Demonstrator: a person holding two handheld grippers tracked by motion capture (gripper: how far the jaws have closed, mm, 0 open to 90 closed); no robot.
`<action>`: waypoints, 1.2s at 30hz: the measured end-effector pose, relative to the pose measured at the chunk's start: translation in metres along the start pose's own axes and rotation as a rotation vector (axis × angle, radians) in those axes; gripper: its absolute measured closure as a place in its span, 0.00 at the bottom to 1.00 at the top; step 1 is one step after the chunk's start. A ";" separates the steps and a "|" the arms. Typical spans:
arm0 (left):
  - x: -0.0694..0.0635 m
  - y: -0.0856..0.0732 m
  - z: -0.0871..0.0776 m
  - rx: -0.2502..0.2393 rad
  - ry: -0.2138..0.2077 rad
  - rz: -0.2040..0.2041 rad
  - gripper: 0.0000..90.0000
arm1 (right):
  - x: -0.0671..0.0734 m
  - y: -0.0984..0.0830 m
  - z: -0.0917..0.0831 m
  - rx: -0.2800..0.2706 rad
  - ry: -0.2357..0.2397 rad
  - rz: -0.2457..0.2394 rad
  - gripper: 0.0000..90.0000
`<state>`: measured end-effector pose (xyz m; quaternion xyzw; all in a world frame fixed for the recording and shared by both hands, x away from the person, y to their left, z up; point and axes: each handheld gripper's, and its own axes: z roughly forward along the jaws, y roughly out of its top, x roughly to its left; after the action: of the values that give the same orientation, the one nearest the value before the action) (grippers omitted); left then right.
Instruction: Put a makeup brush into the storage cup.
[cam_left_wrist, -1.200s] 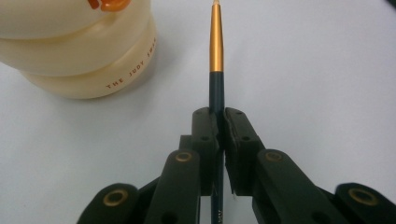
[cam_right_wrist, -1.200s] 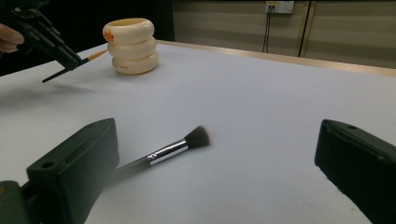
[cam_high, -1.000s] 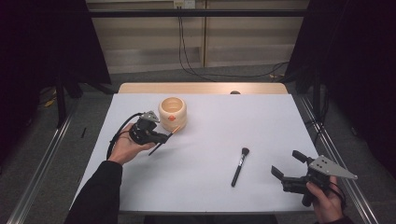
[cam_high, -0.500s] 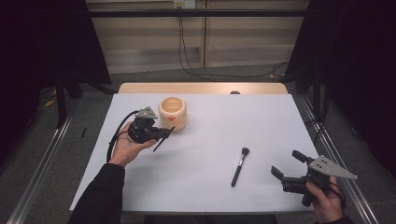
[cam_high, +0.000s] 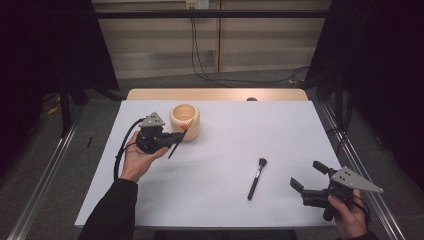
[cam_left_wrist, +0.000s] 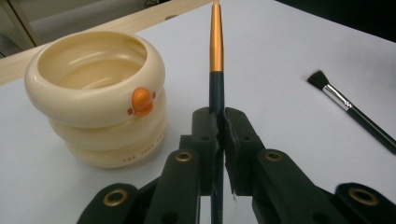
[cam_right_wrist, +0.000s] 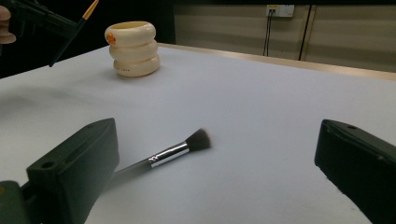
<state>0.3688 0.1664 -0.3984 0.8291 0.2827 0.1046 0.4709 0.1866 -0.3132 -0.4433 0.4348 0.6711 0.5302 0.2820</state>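
The slim brush, dark-handled with an orange-gold ferrule, is clamped between the closed jaws of the left gripper, lifted off the white table. Its long axis runs along the jaws and past them, tip rising toward the cream ringed cup. The cup stands just beside and slightly beyond the tip; whether the tip already overhangs the rim cannot be settled from the high view. A second, black brush lies flat on the table, handle toward the person, nearer the right gripper. That gripper's jaws stand wide apart, holding nothing.
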 end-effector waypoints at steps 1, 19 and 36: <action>-0.001 0.000 0.000 -0.015 0.004 -0.003 0.93 | 0.000 0.000 0.000 0.001 0.002 -0.002 0.00; -0.001 0.007 -0.010 -0.198 0.097 -0.007 0.93 | 0.000 0.000 0.000 -0.001 -0.001 0.012 0.00; 0.004 0.019 -0.019 -0.249 0.135 -0.011 0.93 | 0.000 0.000 0.000 -0.008 -0.005 0.014 0.00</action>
<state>0.3714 0.1745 -0.3726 0.7538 0.3031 0.1917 0.5507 0.1869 -0.3132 -0.4432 0.4398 0.6652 0.5337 0.2817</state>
